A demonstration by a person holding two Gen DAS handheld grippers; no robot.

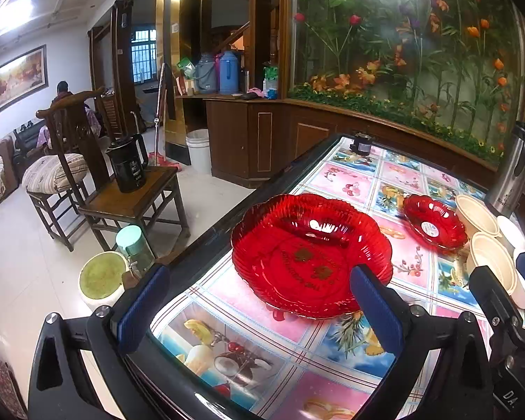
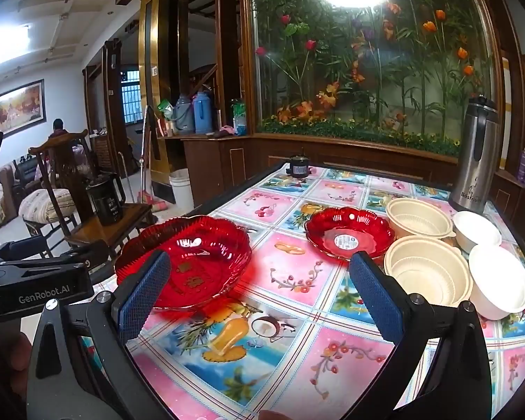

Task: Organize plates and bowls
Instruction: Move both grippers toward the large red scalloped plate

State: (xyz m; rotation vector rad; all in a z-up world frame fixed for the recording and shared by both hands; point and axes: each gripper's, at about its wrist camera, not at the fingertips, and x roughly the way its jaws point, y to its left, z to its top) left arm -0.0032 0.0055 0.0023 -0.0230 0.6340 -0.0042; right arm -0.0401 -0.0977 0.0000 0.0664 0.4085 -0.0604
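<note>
A large red scalloped plate (image 1: 308, 255) (image 2: 185, 262) lies on the fruit-print tablecloth near the table's left edge. A smaller red plate (image 1: 434, 222) (image 2: 348, 232) with a round sticker sits further right. Beside it stand two cream bowls (image 2: 418, 218) (image 2: 427, 271) and two white bowls (image 2: 476, 229) (image 2: 498, 280); the cream ones also show in the left wrist view (image 1: 476, 215) (image 1: 493, 259). My left gripper (image 1: 259, 308) is open, hovering short of the large plate with nothing between its blue pads. My right gripper (image 2: 260, 295) is open over bare cloth between the plates.
A steel thermos jug (image 2: 477, 154) stands at the table's far right, a small dark jar (image 2: 299, 166) at the far edge. Left of the table are a wooden chair (image 1: 133, 196) with a black kettle (image 1: 127, 162), a green-topped stool and a bottle. A person sits far back.
</note>
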